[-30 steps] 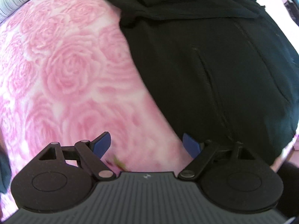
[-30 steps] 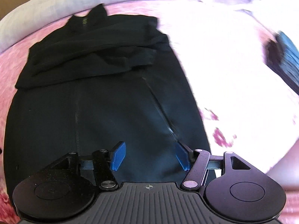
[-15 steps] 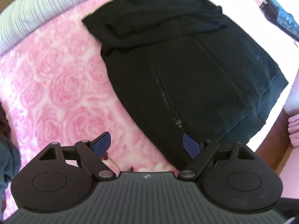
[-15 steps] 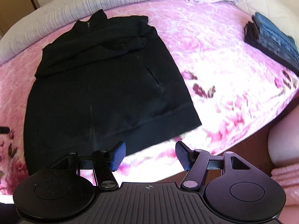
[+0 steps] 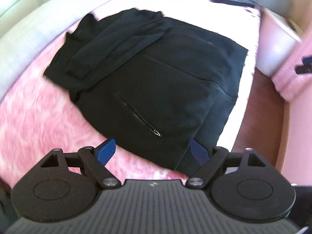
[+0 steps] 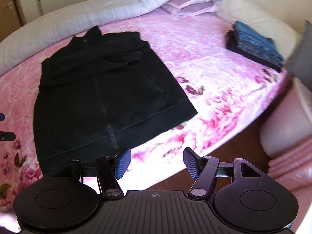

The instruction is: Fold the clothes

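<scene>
On pink bedspread: black jacket lies flat, sleeves folded in. Left gripper and right gripper, jaws wide, empty. Grip both hem corners evenly; fold twd collar, w/o bunching.

Bare pink bedspread separates black jacket from folded clothes.

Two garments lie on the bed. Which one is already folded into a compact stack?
The dark blue garment near the bed's far right edge is the folded stack. The black zip jacket lies spread flat, only its sleeves folded across the chest.
</scene>
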`<state>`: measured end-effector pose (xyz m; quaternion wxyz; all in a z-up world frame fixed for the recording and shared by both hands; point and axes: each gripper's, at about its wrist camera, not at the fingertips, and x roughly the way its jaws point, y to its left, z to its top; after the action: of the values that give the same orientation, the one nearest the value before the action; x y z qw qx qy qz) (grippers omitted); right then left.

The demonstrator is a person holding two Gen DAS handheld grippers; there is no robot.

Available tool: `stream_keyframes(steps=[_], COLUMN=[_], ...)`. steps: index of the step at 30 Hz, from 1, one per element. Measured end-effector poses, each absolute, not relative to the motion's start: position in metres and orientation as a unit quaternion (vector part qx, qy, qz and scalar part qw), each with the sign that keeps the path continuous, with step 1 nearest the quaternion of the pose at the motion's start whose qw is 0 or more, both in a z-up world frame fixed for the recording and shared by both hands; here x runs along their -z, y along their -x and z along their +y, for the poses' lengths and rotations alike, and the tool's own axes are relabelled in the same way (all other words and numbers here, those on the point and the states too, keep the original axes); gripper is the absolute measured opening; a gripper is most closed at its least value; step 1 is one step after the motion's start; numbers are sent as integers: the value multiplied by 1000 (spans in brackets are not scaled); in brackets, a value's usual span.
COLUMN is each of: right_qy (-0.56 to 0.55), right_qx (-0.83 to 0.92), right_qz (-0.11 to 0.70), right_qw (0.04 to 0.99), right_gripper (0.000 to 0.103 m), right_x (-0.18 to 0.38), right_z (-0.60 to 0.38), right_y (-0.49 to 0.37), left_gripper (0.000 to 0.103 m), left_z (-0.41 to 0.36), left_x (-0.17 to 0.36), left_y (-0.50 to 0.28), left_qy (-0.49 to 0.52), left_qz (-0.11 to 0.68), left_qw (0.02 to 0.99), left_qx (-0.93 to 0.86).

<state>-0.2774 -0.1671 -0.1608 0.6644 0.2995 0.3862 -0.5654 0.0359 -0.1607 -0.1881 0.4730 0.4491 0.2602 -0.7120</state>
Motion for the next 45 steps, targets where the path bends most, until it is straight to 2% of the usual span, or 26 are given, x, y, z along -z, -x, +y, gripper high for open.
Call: stream_keyframes(steps=[11,20,26,28,30,32,38,44,45], right_qy=[-300,-303,-282,-275,-275,-268,-255,-216,-204], right_qx=[562,542,513,495,470,445,386,345,343], right_qz=[412,424,447,458,475,492,515,544,548], right_qw=[652,659,676,686,691,699,722,734,735], right_gripper=[63,63,63,63,63,63,63,63,63], right_x=[154,163,179,188,202,215,255,282,285], right_z=[-102,-107,-111,-116,-123,-132,-161,-190,-195], right_y=[213,196,200,206,213,220,245,268,271], left_gripper=[82,82,77,72,56,48,47,47,35], left_z=[-96,-75,-61,-55,-49,-45,-51,-61,-64], left_x=[184,201,236,259,287,315,366,374,372], left_y=[-74,-71,-35,-17,-2,10,26,37,39], left_qy=[-450,-502,-537,-554,-580,-602,-624,-621,-620], left_qz=[242,122,35,-6,-60,-117,-232,-255,-245], left_qw=[446,408,349,319,287,258,219,232,238], left_qx=[735,753,767,769,760,747,713,704,706])
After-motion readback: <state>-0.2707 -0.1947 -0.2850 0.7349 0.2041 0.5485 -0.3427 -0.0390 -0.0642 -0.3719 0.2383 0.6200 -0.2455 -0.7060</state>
